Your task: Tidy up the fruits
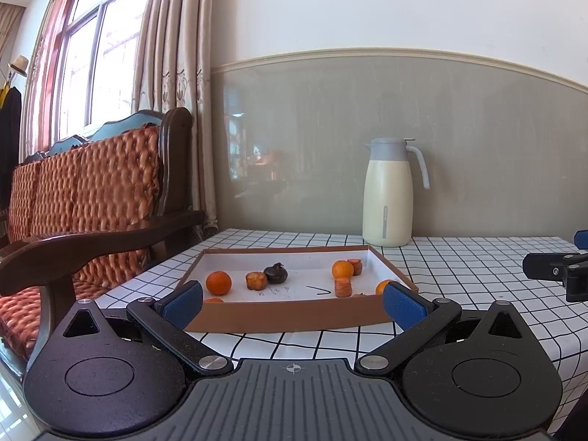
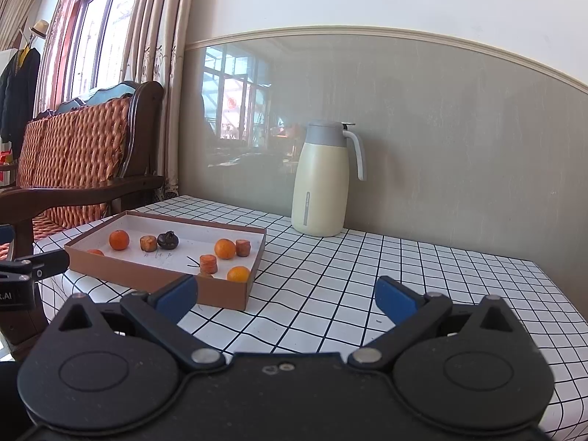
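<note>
Ahead of the left claw (image 1: 292,303), just past its fingertips, sits the box (image 1: 286,318) on the checked table (image 2: 367,275), long axis running across the claw's line of sight. Left claw: released, fingers spread wide, nothing between them. Contents read left to right from this claw: an orange (image 1: 218,282) at far left, a brown chunk (image 1: 255,280), a dark fruit (image 1: 276,272) just beside it, then a gap, then a second orange (image 1: 342,269) next to a carrot piece (image 1: 355,266), another carrot piece (image 1: 343,287) nearer, and a third orange (image 1: 382,286) at the near right corner, part-hidden by the right finger. Another orange at near left peeks over the wall.

Right claw (image 2: 286,299): also released, holding nothing; box lies forward and well to its left. Jug (image 2: 323,183) stands behind, by the wall.

Judgement: all pieces lie inside the box, mixed; this fits sorting pending or gathering complete. Left claw is nearer.
</note>
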`<action>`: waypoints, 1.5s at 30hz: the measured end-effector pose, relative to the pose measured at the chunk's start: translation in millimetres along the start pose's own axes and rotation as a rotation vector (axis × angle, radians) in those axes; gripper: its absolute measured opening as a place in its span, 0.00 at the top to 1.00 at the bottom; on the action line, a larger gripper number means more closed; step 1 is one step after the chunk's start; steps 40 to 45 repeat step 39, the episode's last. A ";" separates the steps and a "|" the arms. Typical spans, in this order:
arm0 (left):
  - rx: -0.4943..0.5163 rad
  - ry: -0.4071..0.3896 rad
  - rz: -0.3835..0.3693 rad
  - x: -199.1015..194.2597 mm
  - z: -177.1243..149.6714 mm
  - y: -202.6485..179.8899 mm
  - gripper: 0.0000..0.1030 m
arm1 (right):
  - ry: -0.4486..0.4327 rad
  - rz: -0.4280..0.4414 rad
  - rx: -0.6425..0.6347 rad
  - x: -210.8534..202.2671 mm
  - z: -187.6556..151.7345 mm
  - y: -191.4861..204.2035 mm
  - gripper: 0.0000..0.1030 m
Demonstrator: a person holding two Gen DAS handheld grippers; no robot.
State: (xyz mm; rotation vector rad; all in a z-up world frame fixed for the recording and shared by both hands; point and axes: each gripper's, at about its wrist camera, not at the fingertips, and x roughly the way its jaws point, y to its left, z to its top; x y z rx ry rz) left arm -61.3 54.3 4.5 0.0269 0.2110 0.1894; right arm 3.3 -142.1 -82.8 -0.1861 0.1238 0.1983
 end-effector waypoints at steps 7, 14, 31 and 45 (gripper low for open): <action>0.001 0.000 -0.001 -0.1 -0.2 0.0 0.00 | 0.000 0.000 -0.001 -0.1 0.0 0.0 0.06; 0.001 0.000 -0.001 -0.4 -0.4 0.1 0.00 | 0.000 0.000 0.000 -0.1 0.2 0.1 0.06; 0.014 -0.019 0.013 -2.4 -0.7 -0.9 0.00 | 0.000 -0.001 -0.002 -0.3 0.3 0.2 0.06; 0.009 -0.033 0.021 -5.8 -1.1 0.3 0.00 | 0.000 0.000 -0.003 -0.2 -0.6 0.3 0.06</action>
